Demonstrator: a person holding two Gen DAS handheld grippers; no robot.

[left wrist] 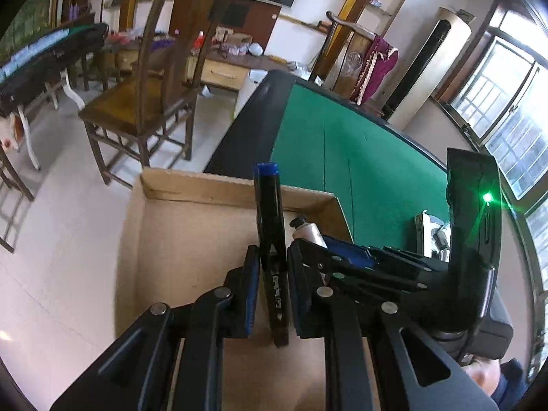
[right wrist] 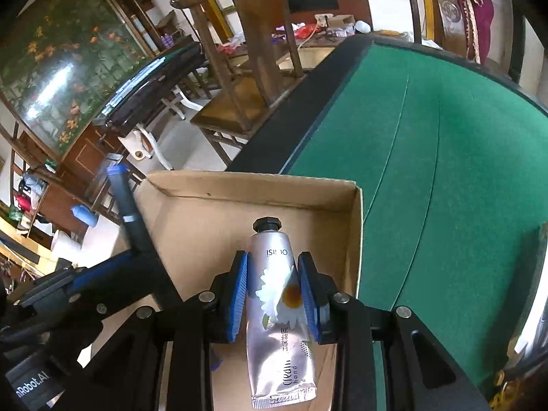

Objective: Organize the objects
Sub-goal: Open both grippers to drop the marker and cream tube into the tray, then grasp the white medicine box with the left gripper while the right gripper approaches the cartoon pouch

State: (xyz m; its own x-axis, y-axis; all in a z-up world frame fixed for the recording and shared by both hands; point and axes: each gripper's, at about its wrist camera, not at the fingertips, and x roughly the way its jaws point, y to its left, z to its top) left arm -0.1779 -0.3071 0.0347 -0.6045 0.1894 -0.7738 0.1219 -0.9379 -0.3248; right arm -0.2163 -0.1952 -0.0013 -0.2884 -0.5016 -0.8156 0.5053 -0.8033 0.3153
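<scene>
Black and long, the marker stood in your left gripper, squeezed tight, blue tip up over the cardboard box. Your right gripper pinched the silver hand cream tube, cap pointing away. Only the right view showed its daisy.

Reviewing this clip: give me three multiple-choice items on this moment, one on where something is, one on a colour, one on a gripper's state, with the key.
1. Where does the cardboard box stand?
A. on a chair
B. at the edge of the green table
C. on a shelf

2. What colour is the cap of the hand cream tube?
A. black
B. red
C. white

3. What is the left gripper doing?
A. hanging open with nothing in it
B. shut on the marker
C. shut on a cup

Key: 1 B, the box's side wall meets the green felt; 2 A, the cap above the silver body is black; 3 B, both blue pads press the black marker.
</scene>
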